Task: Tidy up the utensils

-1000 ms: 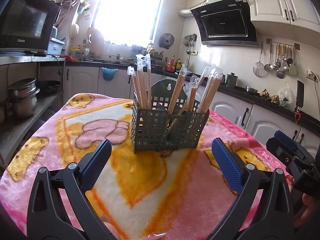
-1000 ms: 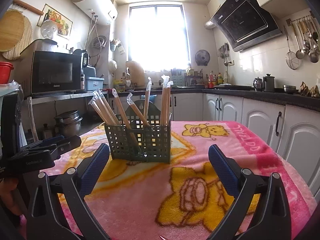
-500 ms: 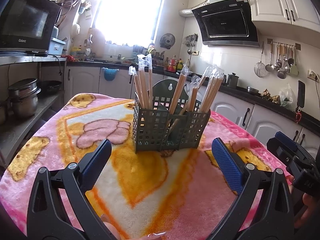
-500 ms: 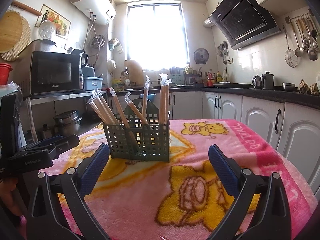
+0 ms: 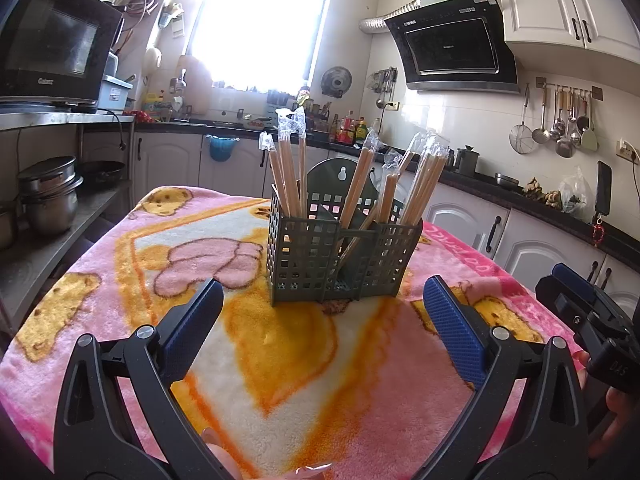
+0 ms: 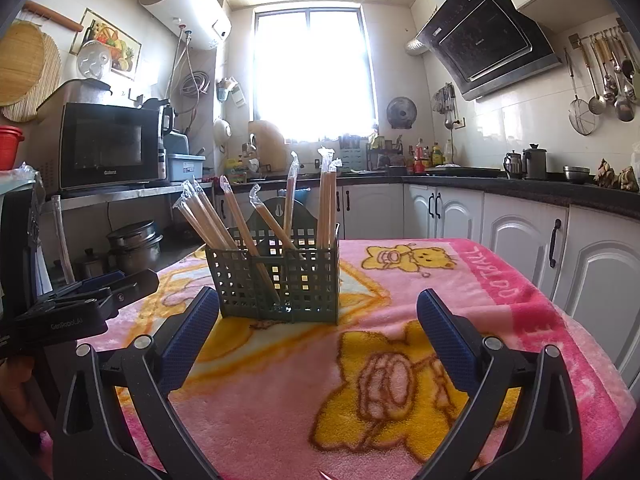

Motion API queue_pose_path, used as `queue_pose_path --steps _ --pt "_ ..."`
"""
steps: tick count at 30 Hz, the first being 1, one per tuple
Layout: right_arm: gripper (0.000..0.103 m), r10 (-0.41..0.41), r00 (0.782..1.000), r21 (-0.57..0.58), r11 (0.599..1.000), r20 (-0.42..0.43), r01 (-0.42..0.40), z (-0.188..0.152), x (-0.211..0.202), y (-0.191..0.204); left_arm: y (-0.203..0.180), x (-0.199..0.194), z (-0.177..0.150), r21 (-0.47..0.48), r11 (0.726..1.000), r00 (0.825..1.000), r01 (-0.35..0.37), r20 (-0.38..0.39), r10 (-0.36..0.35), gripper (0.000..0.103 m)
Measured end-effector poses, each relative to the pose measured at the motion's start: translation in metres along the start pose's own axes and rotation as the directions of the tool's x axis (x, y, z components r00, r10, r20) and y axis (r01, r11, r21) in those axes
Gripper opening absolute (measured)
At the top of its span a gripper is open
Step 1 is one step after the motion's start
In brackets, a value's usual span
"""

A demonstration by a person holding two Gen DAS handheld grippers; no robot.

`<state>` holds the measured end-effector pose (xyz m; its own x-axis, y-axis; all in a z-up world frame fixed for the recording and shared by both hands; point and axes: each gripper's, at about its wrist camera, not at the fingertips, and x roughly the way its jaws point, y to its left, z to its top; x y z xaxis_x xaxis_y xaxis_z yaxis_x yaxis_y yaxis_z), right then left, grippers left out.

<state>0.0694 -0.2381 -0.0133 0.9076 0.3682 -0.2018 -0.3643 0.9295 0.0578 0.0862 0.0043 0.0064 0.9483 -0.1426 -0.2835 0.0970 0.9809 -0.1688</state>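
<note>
- Left gripper [image 5: 322, 318]: jaws spread wide apart, nothing between the blue pads [image 5: 454, 330]. It hovers low over the pink blanket [image 5: 120, 280] that covers the table.
- Right gripper [image 6: 316, 330]: jaws likewise wide apart and empty, above the blanket's yellow bear print.
- Utensil basket [image 5: 340, 258]: a dark green lattice caddy with compartments, standing upright on the blanket. In the left wrist view it lies ahead of the fingertips, roughly centred on the gap between the jaws, apart from both pads.
- In the right wrist view the basket [image 6: 278, 278] stands ahead and left of centre, nearer the left pad, not touching it.
- Wrapped chopsticks [image 5: 290, 174]: pairs in clear sleeves stand in the basket; those in one end compartment are close to upright, the others lean outward.
- The right gripper's body shows at the right edge of the left wrist view, well clear of the basket.
</note>
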Motion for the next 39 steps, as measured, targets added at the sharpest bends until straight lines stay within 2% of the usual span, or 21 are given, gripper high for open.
queue_pose_path --steps 23,30,32,35,39 --pt "0.096 0.002 1.000 0.000 1.000 0.000 -0.002 0.000 0.000 0.001 0.003 0.002 -0.003 0.008 1.000 1.000 0.008 -0.013 -0.008 0.093" --pt "0.096 -0.002 1.000 0.004 1.000 -0.009 0.003 -0.001 0.001 0.001 0.005 0.004 -0.002 -0.011 1.000 1.000 -0.014 -0.024 0.014 0.093" --pt "0.096 -0.015 1.000 0.007 1.000 -0.023 0.015 -0.001 0.002 0.000 0.007 0.004 -0.001 -0.017 0.999 0.999 -0.045 -0.028 0.044 0.092" --pt "0.096 -0.036 0.999 0.021 0.999 -0.039 0.037 -0.001 0.003 -0.004 0.010 0.003 0.001 -0.034 0.998 0.998 -0.047 -0.045 0.046 0.093" --pt "0.096 -0.077 0.992 0.066 0.994 -0.101 0.084 0.001 0.008 -0.019 0.023 0.000 0.012 -0.101 0.994 0.995 -0.048 -0.096 0.038 0.093"
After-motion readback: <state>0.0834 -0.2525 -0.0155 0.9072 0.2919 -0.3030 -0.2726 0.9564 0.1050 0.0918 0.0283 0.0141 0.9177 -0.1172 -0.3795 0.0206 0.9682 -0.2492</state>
